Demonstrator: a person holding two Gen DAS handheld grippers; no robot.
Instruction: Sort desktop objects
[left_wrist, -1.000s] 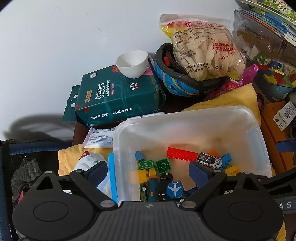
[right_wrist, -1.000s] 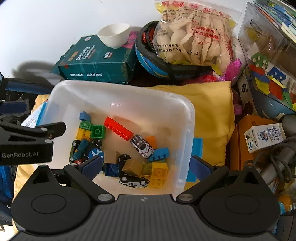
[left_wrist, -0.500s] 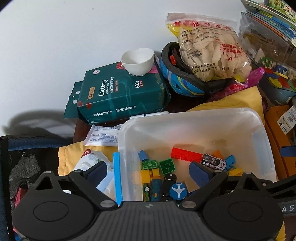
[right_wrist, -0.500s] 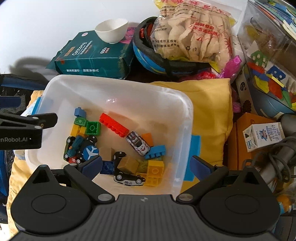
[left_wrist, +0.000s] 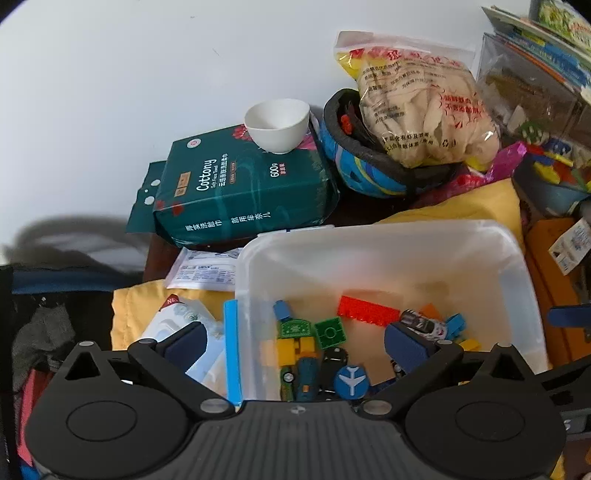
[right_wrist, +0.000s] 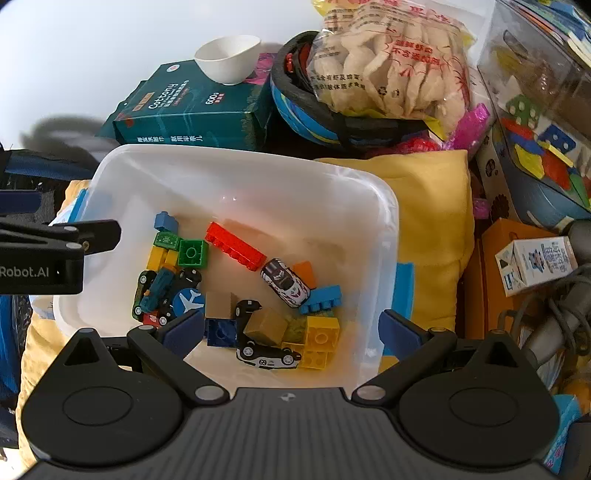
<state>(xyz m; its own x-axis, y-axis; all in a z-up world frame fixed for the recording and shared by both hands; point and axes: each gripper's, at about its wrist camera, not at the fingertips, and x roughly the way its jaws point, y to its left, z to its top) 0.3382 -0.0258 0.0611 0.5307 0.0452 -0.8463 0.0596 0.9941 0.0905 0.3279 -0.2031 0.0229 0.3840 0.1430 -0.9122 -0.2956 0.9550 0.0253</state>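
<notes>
A clear plastic bin (right_wrist: 388, 206) (left_wrist: 517, 266) holds several toy bricks and toy cars: a red brick (right_wrist: 234, 246) (left_wrist: 367, 311), a white toy car (right_wrist: 284, 282) (left_wrist: 421, 323), a green brick (right_wrist: 192, 253) and a yellow brick (right_wrist: 321, 332). My left gripper (left_wrist: 295, 341) is open and straddles the bin's left wall; it also shows in the right wrist view (right_wrist: 74, 240). My right gripper (right_wrist: 288, 330) is open over the bin's near right corner, holding nothing.
Behind the bin stand a green tissue pack (left_wrist: 240, 188) with a white bowl (left_wrist: 277, 123) on it, a blue helmet (left_wrist: 369, 166) holding a snack bag (left_wrist: 417, 99). A yellow cushion (right_wrist: 432, 206), orange box (right_wrist: 495, 280) and toy containers (right_wrist: 543, 155) crowd the right.
Both grippers have shifted a little relative to the bin, so it sits further right in the left view and nearer in the right view. Both stay open; the toys have not moved.
</notes>
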